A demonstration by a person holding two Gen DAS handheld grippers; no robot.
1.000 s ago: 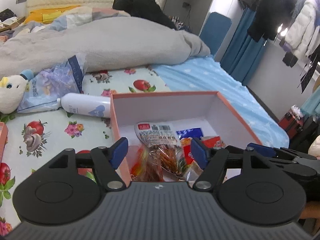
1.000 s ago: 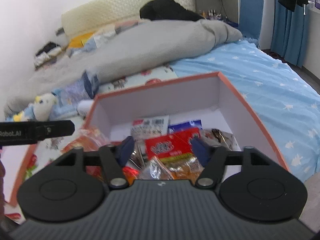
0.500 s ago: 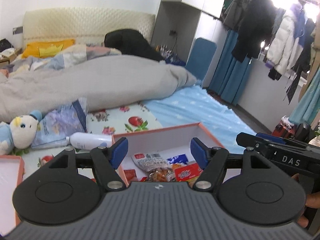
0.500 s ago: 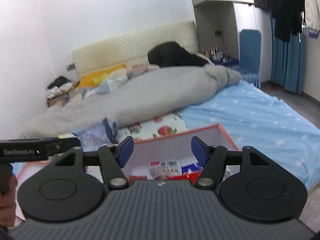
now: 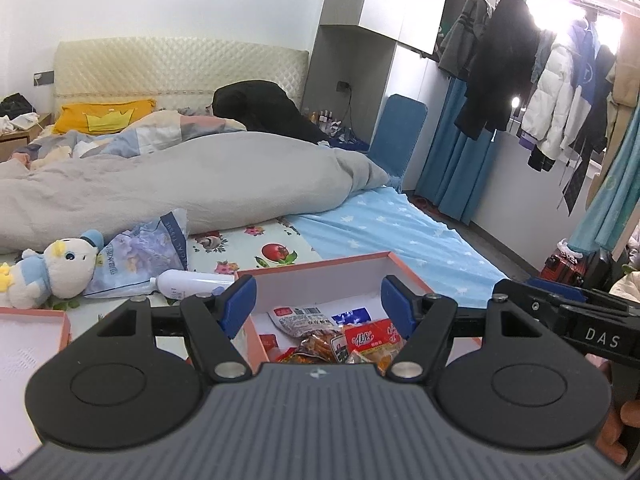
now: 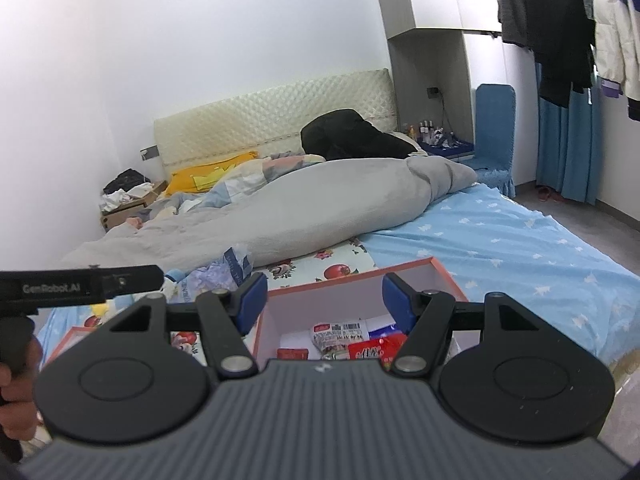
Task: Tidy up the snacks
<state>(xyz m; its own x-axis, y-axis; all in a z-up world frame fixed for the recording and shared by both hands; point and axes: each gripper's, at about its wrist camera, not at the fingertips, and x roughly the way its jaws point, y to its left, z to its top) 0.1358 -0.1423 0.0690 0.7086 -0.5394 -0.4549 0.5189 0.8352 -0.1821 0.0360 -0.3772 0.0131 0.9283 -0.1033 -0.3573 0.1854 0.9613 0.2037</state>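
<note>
Two hand-held grippers hover side by side over a bed in a lived-in bedroom, the left gripper (image 5: 318, 300) and the right gripper (image 6: 323, 300) each with its blue-tipped jaws spread wide and holding nothing. Just beyond them, an open orange-rimmed box (image 5: 320, 264) sits on the fruit-print sheet (image 5: 276, 250), with a jumble of snack packets (image 5: 340, 340) piled on its near floor. To the box's left lie a white bottle (image 5: 188, 280), a crumpled floral bag (image 5: 144, 248) and a plush toy (image 5: 56, 272); a second orange-edged lid (image 5: 28, 332) shows at the near left. A grey duvet (image 5: 180, 184) sprawls across the far half of the bed before a quilted cream headboard (image 5: 176, 68), with a yellow pillow (image 5: 104, 118) and a black heap (image 5: 264, 108) beside it. A star-print blue cover (image 6: 520, 240) spreads right; coats hang on a rail (image 5: 532, 80) by blue curtains (image 5: 456, 168).
</note>
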